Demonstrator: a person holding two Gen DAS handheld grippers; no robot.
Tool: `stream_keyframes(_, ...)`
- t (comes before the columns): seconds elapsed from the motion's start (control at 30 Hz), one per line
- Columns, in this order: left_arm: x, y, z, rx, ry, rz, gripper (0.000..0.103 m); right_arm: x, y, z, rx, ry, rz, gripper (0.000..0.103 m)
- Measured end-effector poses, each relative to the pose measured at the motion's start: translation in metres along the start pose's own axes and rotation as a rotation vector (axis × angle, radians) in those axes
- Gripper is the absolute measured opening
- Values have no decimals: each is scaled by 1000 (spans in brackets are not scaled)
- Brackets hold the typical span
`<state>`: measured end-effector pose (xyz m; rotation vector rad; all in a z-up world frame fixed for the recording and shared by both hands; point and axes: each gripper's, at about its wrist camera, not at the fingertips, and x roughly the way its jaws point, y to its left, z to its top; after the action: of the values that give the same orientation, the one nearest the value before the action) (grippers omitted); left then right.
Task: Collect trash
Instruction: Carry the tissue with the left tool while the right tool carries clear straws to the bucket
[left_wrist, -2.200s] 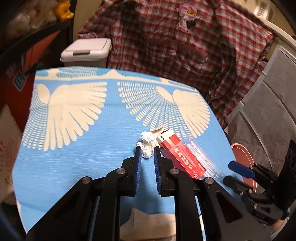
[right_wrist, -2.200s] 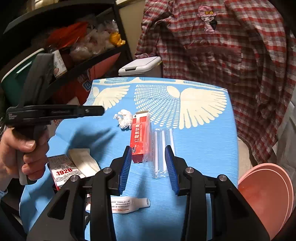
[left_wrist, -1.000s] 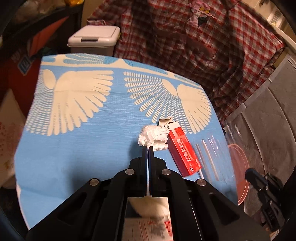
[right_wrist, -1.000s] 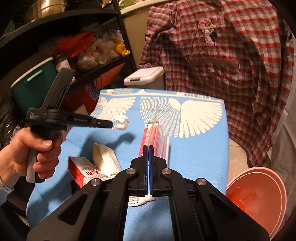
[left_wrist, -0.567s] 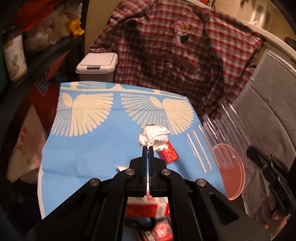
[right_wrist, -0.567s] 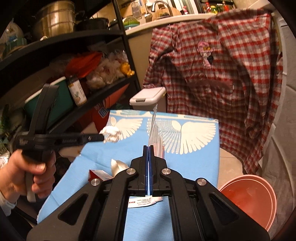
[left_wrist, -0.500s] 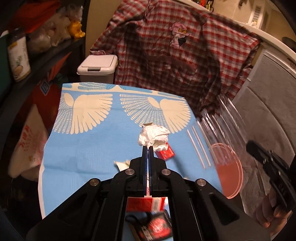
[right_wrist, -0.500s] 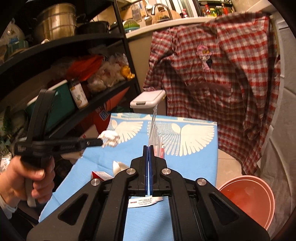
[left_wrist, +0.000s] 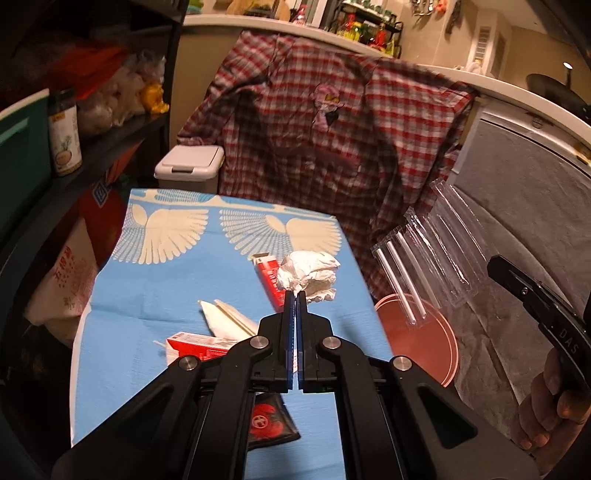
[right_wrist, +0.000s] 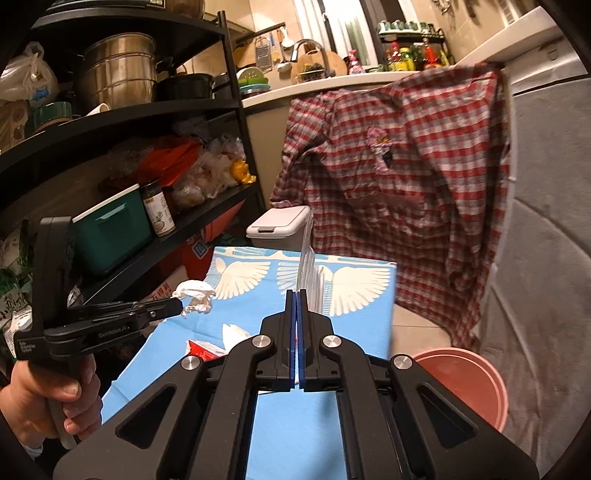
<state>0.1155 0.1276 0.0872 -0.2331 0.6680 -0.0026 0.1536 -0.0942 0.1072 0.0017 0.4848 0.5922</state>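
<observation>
While the left gripper (left_wrist: 295, 293) jaws clench a crumpled tissue (left_wrist: 309, 275) at frame centre, the right gripper (right_wrist: 298, 292) jaws pinch clear plastic packaging (right_wrist: 308, 258), above the blue surface (left_wrist: 155, 280).

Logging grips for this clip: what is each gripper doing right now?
Left gripper: shut on the crumpled tissue.
Right gripper: shut on the clear plastic packaging.

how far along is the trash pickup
Nothing can be seen in the pink bin yet. In hand: the left gripper clamps a crumpled tissue, the right gripper a clear plastic wrapper. Left on the blue cloth: red box, another carton, black packet.
</observation>
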Motion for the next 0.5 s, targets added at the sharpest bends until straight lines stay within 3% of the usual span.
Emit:
stream_keyframes(0.37,-10,-32,-8,70,-46,-43,1,-41,-18,10,-46,3,-116,1)
stream_keyframes(0.5,-6,-39,-12,86,-38,-54,1,-48,-42,3,9,-13,-149,1)
